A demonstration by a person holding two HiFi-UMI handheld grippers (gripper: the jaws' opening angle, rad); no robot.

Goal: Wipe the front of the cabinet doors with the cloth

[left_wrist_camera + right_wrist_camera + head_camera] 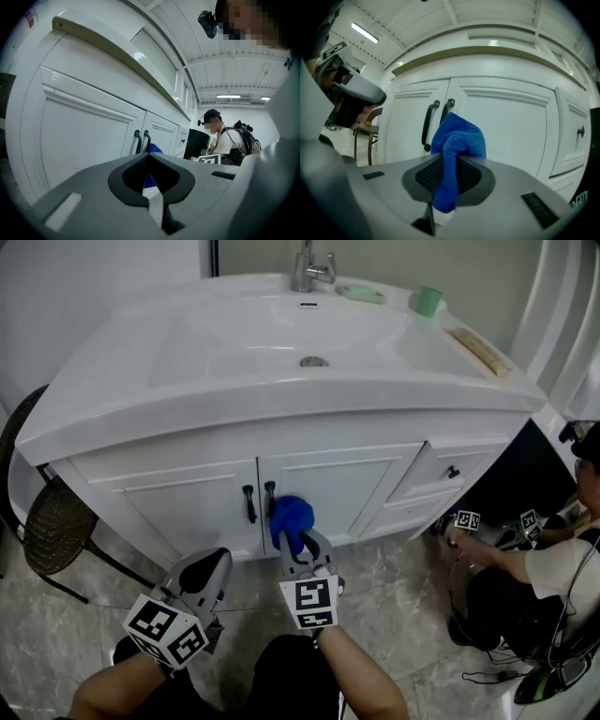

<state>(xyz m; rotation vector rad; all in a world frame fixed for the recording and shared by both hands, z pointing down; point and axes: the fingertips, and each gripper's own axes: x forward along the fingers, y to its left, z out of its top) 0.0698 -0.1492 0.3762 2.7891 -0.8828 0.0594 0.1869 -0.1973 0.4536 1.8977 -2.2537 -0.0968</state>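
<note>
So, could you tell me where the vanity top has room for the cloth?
The vanity top is bare left of the basin, out to its left edge. The right side is crowded: green cup, wooden strip, and a pale green item by the faucet.

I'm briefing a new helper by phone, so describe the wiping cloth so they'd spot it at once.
Find the white sink vanity and look down to its two doors, where a pair of black handles sits at the middle. Right in front of them, the cloth is a bunched wad pinched in the right gripper. It's bright blue against white doors and black handles.
</note>
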